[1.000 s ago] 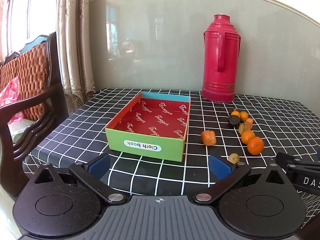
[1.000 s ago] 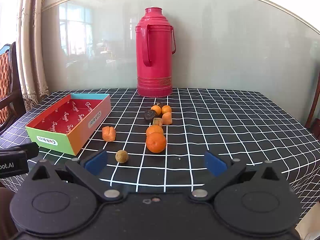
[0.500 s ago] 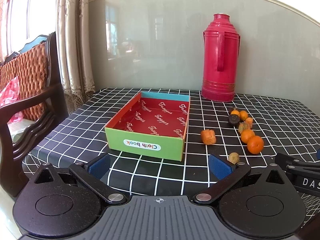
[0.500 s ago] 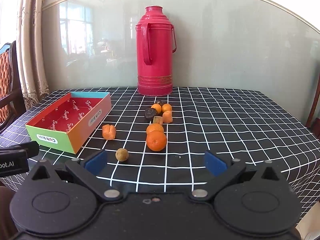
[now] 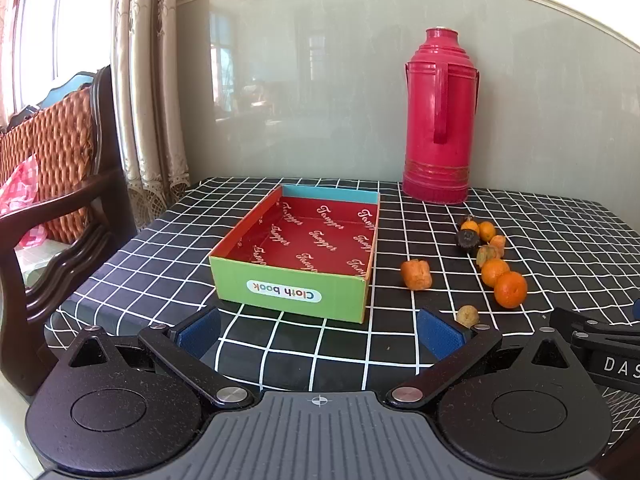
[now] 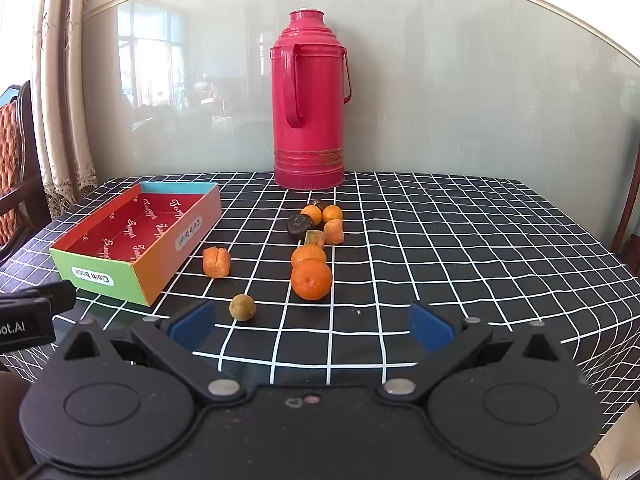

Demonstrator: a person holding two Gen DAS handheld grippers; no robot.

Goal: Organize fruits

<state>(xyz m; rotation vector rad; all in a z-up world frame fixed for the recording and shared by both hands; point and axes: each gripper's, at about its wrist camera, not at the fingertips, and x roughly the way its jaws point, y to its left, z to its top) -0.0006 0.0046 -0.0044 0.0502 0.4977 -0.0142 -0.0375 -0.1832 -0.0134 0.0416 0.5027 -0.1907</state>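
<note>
Fruit nearest your right tool: small round tan fruit just ahead-left, near its left finger. Both tools wide, empty; left tool faces empty cardboard box.

Bare checked worktop lies ahead of my right tool, wide to the right. Fruit line blocks centre; small brown fruit sits just off my inner finger. My left tool faces the box wall close ahead. Red flask stands at the back, chair left of the worktop.
</note>
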